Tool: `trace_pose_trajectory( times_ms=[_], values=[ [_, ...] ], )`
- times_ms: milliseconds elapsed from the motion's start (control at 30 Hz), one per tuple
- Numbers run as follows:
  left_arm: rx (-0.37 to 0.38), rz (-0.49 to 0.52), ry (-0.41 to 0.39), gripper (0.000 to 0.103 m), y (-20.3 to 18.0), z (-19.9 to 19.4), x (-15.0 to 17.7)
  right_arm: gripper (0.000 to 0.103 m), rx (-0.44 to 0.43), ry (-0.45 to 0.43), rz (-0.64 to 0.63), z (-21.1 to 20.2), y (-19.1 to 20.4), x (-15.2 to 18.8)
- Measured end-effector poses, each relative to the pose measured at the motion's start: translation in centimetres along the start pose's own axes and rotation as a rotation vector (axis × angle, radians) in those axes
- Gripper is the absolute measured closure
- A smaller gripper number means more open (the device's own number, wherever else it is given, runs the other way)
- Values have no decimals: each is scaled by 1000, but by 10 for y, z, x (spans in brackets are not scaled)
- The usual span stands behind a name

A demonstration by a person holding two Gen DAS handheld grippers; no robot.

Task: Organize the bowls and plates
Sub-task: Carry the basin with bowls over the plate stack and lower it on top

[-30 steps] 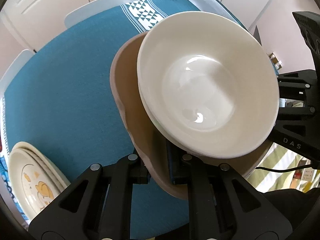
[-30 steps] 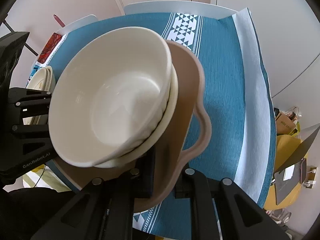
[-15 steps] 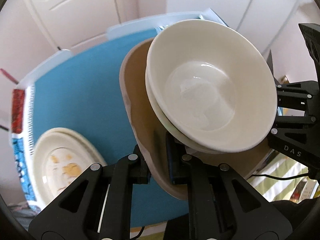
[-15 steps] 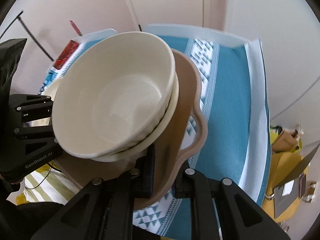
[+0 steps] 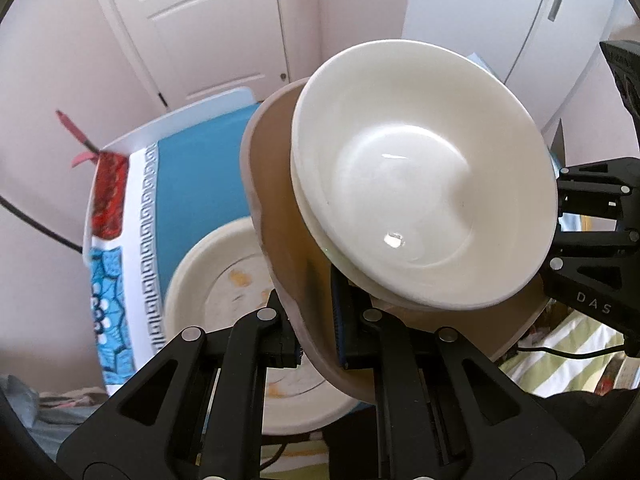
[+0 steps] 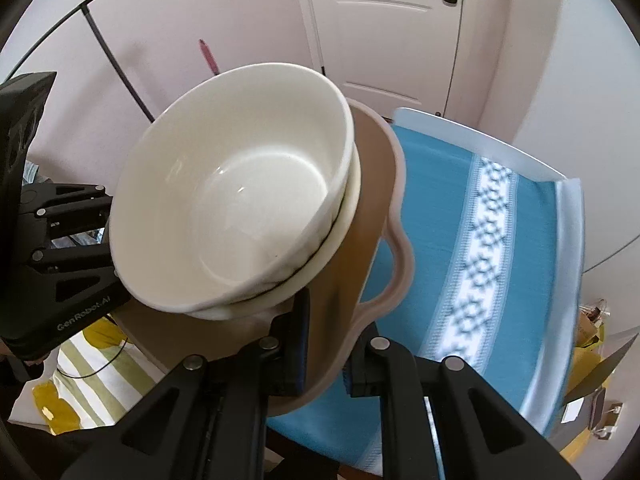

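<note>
A brown tray with scalloped handles carries two stacked white bowls. My left gripper is shut on the tray's left rim. My right gripper is shut on the tray's right rim, beside its handle loop. The white bowls sit tilted on the tray, held up above the teal tablecloth. Below the tray in the left wrist view lies a stack of cream plates with yellow marks. Each view shows the other gripper at its side edge.
The table is covered by the teal cloth with white patterned bands. A red and blue patterned cloth lies at the table's left end. White doors and pale walls stand behind. A striped green and white fabric lies below.
Both grippers have lifted the tray with the bowls and carried it left across the table. The cream plate stack has come under the tray, and doors and walls now show.
</note>
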State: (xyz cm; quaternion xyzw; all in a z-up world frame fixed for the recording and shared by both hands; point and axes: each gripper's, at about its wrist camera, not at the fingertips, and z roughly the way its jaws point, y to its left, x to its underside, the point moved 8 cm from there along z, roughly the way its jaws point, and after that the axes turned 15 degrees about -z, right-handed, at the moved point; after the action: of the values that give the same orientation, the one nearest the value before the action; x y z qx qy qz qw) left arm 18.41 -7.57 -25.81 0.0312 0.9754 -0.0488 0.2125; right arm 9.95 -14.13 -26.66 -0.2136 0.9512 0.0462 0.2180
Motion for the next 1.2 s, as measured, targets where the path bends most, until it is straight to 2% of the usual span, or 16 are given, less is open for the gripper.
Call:
trace_pose_trajectory(
  times_ms=[300,500,800,1200],
  values=[
    [4,31,69,94,77,17,29,91,-4,31,61,40,73,-20],
    [20,22,94,94,103,32,37,91,10,52,67,60,98,-24],
    [56,10,93,94,105,43,43,91,29,62,98,72,99,-17],
    [25,13,98,93,105,49,48,91,28,65,114,75,98,-13]
  ],
)
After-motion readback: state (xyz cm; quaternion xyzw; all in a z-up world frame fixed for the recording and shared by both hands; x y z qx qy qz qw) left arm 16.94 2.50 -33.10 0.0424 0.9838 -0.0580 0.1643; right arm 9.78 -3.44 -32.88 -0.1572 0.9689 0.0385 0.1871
